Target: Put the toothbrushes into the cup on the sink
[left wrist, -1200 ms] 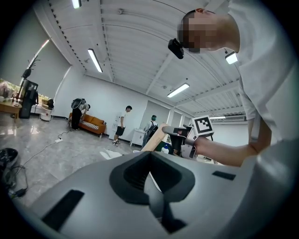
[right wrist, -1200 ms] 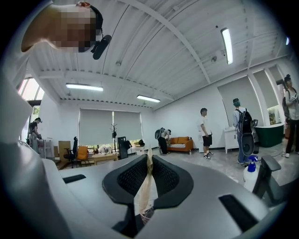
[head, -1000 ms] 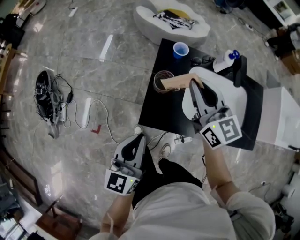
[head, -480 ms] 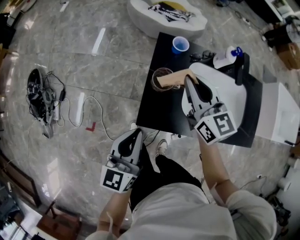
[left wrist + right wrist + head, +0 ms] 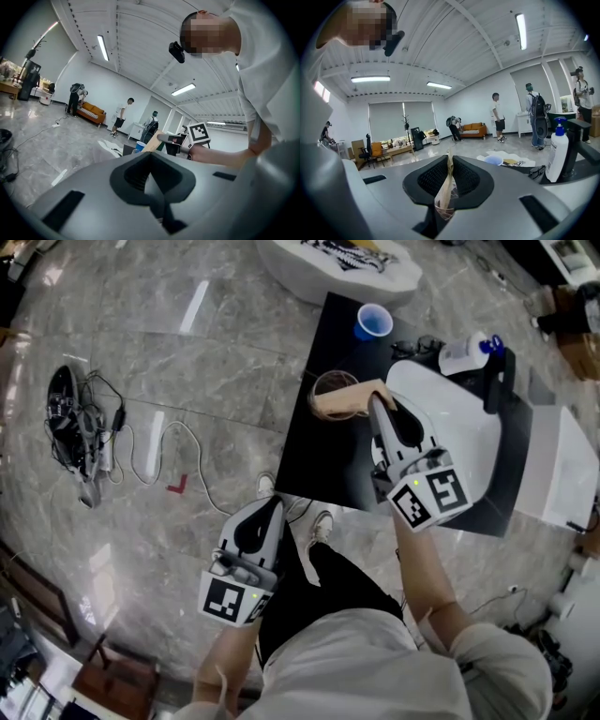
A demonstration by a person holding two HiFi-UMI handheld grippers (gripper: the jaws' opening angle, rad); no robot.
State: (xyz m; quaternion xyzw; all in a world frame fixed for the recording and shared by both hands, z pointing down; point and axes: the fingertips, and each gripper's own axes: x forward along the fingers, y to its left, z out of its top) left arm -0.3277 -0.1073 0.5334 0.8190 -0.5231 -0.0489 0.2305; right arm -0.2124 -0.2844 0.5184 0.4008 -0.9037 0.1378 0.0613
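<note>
My right gripper [image 5: 375, 403] is shut on a flat tan toothbrush packet [image 5: 339, 401]. The packet's far end lies over a clear brownish cup [image 5: 327, 388] on the black table [image 5: 323, 465], left of the white sink [image 5: 459, 418]. In the right gripper view the packet [image 5: 446, 187] shows edge-on between the pads, with the cup's rim [image 5: 442, 209] below it. My left gripper [image 5: 267, 509] hangs off the table beside the person's legs, jaws together with nothing in them. The left gripper view looks over its jaws [image 5: 149, 157] toward the right gripper [image 5: 197, 133] and the packet [image 5: 151, 143].
A blue cup [image 5: 373, 321] and a pair of glasses [image 5: 422, 346] sit at the table's far end. A soap bottle [image 5: 464, 352] and a black faucet [image 5: 497, 381] stand behind the sink. Cables [image 5: 84, 427] lie on the marble floor at left.
The right gripper has sunk a little with the packet, whose end stays over the cup. The left gripper has dropped slightly by the person's legs.
</note>
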